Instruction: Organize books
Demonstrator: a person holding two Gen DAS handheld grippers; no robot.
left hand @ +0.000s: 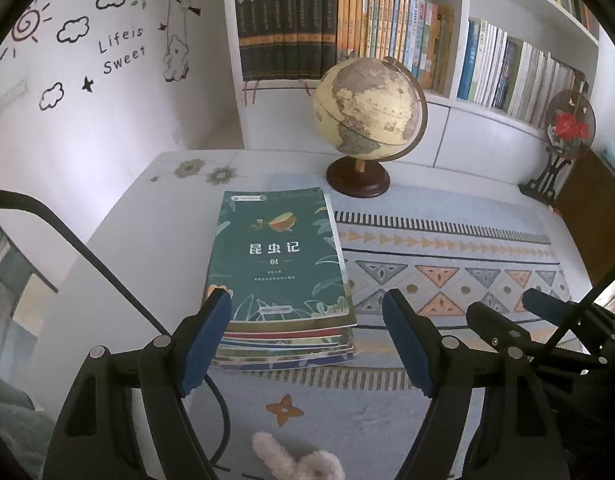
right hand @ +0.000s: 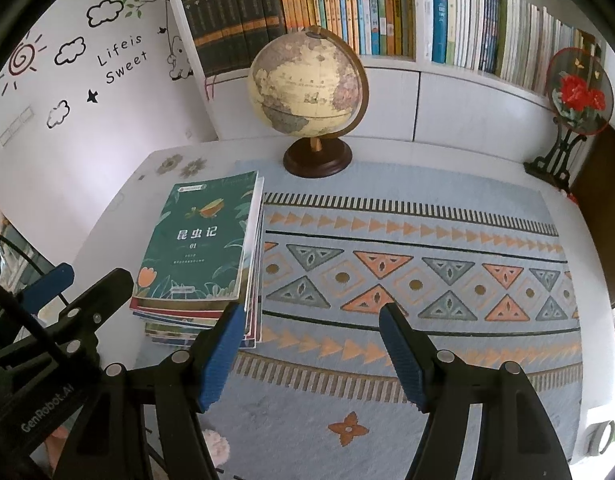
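Stack of thin books (left hand: 283, 280) lies flat at the left part of a white table (left hand: 119, 248), its right edge over a patterned blue mat (right hand: 407, 280); top cover dark green with white characters. Edges of the lower books splay out unevenly at the near end. Left gripper (left hand: 307, 336) hangs over the stack's near end, blue fingers (left hand: 205, 340) spread wide, nothing between the pads; whether the left pad grazes the stack's corner is hard to tell. Right gripper (right hand: 311, 344) sits just right of the stack over the mat, jaws apart, empty. Globe (right hand: 307, 84) stands behind the stack. Filled bookshelf (right hand: 347, 8) along the back wall.
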